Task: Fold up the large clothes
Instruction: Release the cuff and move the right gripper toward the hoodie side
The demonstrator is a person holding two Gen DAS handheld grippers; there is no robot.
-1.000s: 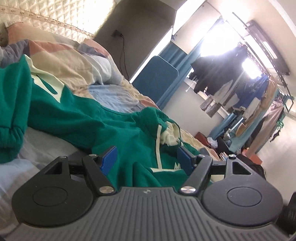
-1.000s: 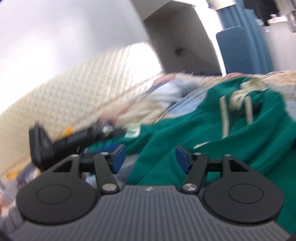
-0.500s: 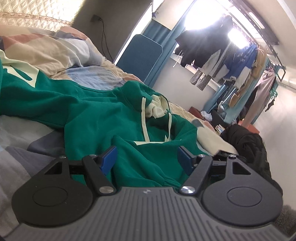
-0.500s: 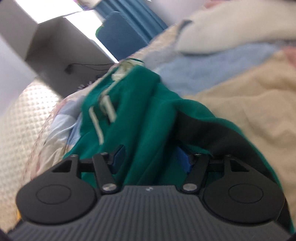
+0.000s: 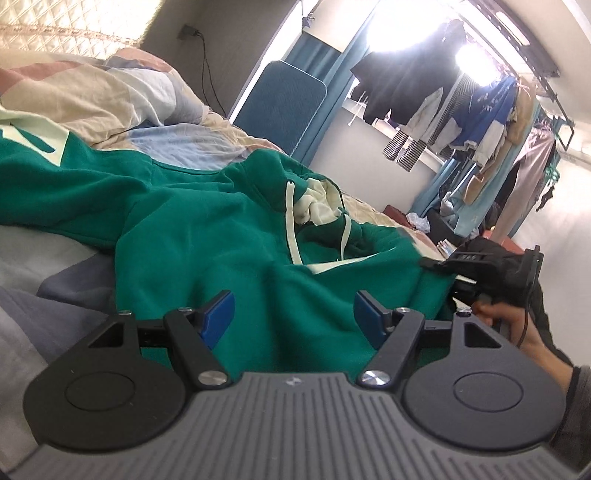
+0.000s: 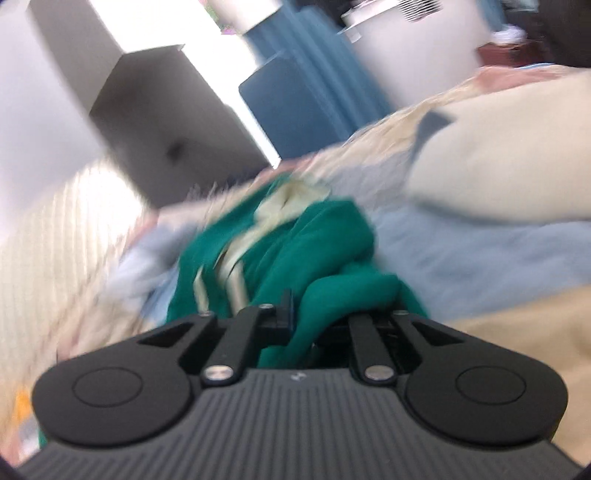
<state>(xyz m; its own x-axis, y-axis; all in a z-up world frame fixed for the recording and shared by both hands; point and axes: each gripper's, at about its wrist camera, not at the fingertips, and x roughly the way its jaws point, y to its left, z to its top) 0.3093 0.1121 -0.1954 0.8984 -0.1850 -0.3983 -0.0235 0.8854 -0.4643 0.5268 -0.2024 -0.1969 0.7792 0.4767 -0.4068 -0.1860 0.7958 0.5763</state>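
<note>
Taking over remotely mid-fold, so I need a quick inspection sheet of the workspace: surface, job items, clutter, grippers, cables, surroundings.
Surface: bed with a patchwork duvet.
Job's things: green hoodie spread out and rumpled, white drawstrings showing.
Clutter: nothing seen on the bed; small items on the floor beyond it, too small to tell.
Grippers: left gripper open over the hoodie fabric; right gripper shut on a hoodie fold.
Cables: black cord hanging from a wall plug.
Surroundings: quilted headboard, blue curtain, hanging clothes by a bright window.
</note>
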